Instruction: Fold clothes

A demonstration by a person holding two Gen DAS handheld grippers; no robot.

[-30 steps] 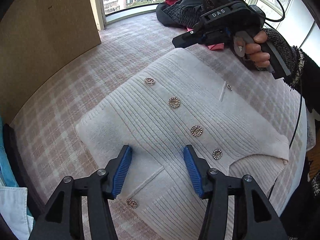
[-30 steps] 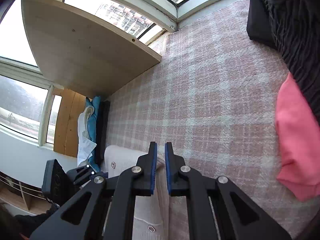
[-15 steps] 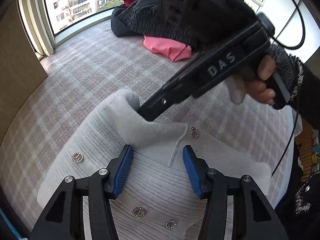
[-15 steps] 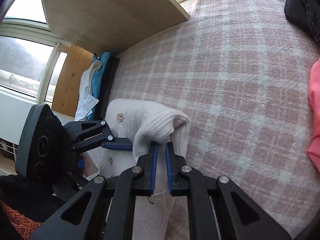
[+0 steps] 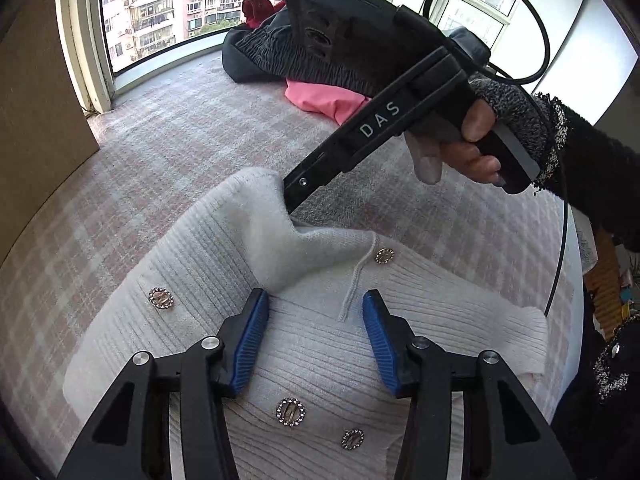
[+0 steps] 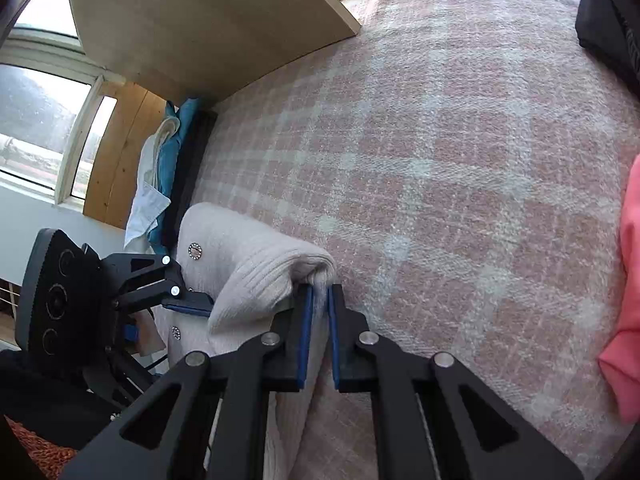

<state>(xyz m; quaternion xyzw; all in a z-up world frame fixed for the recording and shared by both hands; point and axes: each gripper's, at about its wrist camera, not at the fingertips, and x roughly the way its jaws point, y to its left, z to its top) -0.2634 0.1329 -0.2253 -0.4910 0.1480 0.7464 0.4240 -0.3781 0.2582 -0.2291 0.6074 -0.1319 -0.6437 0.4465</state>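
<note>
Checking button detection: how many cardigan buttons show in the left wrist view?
4: one button left of the lifted fold, one right of it, two between the left gripper's fingers. The fold may hide more.

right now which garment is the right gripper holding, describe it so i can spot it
On the pink plaid blanket, look in front of the heap of dark and pink clothes. It is the cream ribbed knit cardigan, the only piece with round rhinestone buttons, one edge pinched up by the right gripper.

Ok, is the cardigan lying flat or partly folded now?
Partly folded: the right gripper holds one edge of the cardigan lifted over its buttoned front.
</note>
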